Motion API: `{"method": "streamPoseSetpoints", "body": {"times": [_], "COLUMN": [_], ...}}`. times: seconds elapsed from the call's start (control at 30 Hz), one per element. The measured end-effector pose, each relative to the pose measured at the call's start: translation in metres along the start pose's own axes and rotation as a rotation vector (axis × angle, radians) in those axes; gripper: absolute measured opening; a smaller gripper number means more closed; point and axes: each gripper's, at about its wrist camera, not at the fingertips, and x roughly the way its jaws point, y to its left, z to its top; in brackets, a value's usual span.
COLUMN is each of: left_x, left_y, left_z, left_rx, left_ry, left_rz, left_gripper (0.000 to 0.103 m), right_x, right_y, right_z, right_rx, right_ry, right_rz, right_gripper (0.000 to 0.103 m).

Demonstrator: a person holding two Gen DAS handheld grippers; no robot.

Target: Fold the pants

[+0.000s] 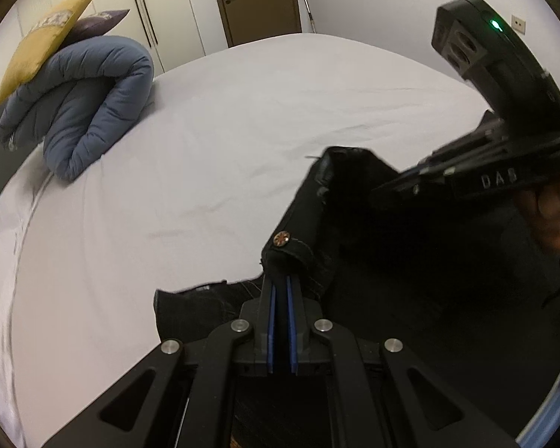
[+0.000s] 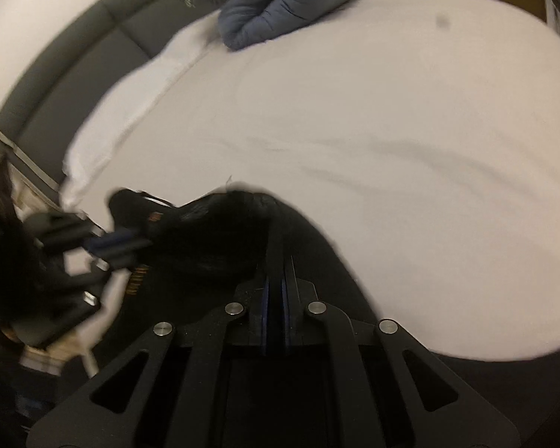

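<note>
Black pants [image 1: 410, 261] lie at the near edge of a white bed [image 1: 242, 130]. My left gripper [image 1: 281, 278] is shut on the pants' waistband, just below a copper button [image 1: 281, 239]. My right gripper [image 2: 278, 246] is shut on another part of the waistband; the pants [image 2: 212, 239] bunch in front of it. In the left wrist view the right gripper [image 1: 384, 192] reaches in from the right, held by a hand. In the blurred right wrist view the left gripper [image 2: 130, 242] shows at the left, pinching the cloth.
A rolled blue quilt [image 1: 93, 100] lies at the far left of the bed, with a yellow pillow [image 1: 44, 37] and a purple one on top. A dark headboard [image 2: 74, 67] runs along the bed's left side. A brown door [image 1: 257, 0] stands beyond the bed.
</note>
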Motion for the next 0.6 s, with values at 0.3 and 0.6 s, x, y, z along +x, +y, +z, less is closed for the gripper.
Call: {"method": "streamPoseSetpoints", "body": {"times": [0.3, 0.6], "left_x": [-0.04, -0.051], "left_y": [-0.04, -0.095], "left_z": [-0.062, -0.139], "left_rx": [0.067, 0.261], "left_ry": [0.036, 0.122], "left_rz": [-0.01, -0.043], "left_gripper": [0.005, 0.005], "right_x": [-0.039, -0.043], "right_y": [0.07, 0.133], "right_z": [-0.121, -0.244], "right_rx": [-0.4, -0.601], "right_ry": [0.047, 0.131], "right_rz": [-0.287, -0.426], "right_gripper": [0.004, 0.004]}}
